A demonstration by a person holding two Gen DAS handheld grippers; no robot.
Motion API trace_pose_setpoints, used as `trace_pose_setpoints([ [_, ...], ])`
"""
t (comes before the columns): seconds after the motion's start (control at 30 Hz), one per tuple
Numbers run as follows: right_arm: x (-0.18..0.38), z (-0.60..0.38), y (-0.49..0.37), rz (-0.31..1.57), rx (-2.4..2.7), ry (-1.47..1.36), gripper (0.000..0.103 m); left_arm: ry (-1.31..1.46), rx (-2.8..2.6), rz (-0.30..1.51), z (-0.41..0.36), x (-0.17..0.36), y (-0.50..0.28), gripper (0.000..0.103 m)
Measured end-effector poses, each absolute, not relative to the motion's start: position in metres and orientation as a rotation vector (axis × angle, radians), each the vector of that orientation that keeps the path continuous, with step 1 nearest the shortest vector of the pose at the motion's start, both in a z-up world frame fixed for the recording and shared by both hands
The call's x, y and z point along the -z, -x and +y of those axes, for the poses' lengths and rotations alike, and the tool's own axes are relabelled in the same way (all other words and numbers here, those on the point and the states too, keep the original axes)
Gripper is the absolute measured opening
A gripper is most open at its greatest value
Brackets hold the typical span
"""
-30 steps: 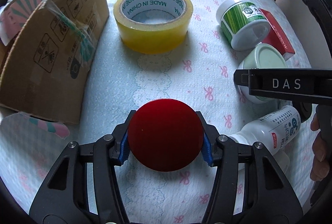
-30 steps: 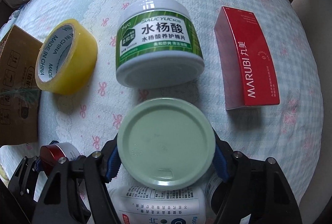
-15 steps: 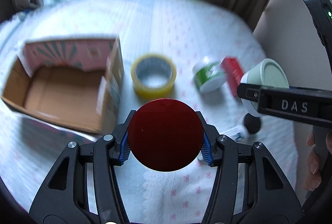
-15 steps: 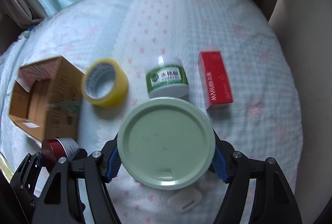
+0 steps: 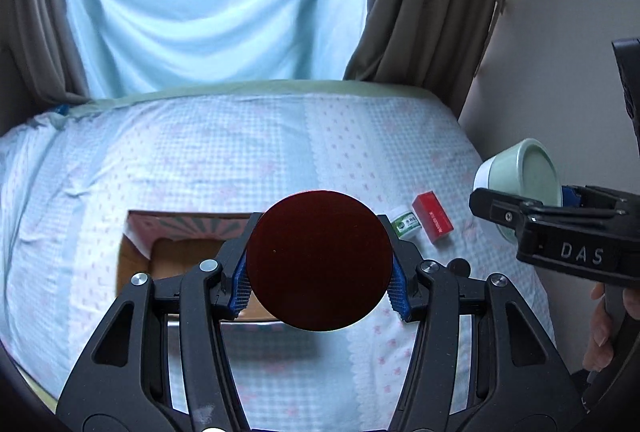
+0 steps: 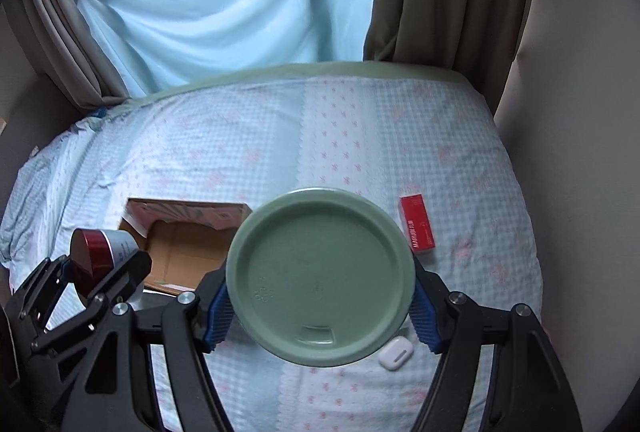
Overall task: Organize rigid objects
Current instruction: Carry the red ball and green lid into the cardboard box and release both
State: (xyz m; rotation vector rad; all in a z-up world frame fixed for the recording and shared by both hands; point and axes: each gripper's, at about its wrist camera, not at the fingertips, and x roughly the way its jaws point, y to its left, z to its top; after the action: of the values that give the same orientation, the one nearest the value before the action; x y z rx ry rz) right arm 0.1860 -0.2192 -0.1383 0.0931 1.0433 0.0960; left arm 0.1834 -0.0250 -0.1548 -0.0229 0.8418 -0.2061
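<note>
My left gripper (image 5: 319, 288) is shut on a red-lidded jar (image 5: 319, 260) and holds it high above the bed, over the near right part of an open cardboard box (image 5: 176, 260). My right gripper (image 6: 320, 306) is shut on a jar with a pale green lid (image 6: 320, 276), also high above the bed. That jar shows at the right of the left wrist view (image 5: 520, 188), and the red-lidded jar shows at the left of the right wrist view (image 6: 100, 252). The box (image 6: 184, 252) lies open below.
On the bedspread (image 5: 280, 152) lie a red carton (image 5: 433, 218), a green-and-white jar (image 5: 406, 222) and a small dark cap (image 5: 459, 265). A white earbud case (image 6: 396, 352) lies near the front. The red carton (image 6: 416, 228) is at right. Curtains and a wall stand behind.
Both grippers have risen far above the bed with their jars, and the views now look more toward the window. The tape roll and the white bottle are hidden behind the jars.
</note>
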Motion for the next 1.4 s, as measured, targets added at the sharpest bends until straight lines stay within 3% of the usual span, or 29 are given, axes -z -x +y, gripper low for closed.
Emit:
trace_pose_setpoints([
  [0.27,0.113,-0.136,-0.179,1.010,-0.046,-0.166,0.068,0.021,0.291,0.896,0.083,0.144,-0.210,0.050],
  [0.57,0.134,-0.041,-0.206,1.080,-0.077,-0.165,0.068,-0.032,0.313,1.009,0.160,0.198,-0.267,0.050],
  [1.13,0.324,0.060,-0.280,1.396,-0.297,0.092,0.068,-0.073,0.274,1.332,0.183,0.383,-0.354,0.050],
  [1.4,0.381,0.060,-0.290,1.463,-0.337,0.056,0.069,-0.070,0.289,1.414,0.173,0.420,-0.364,0.050],
])
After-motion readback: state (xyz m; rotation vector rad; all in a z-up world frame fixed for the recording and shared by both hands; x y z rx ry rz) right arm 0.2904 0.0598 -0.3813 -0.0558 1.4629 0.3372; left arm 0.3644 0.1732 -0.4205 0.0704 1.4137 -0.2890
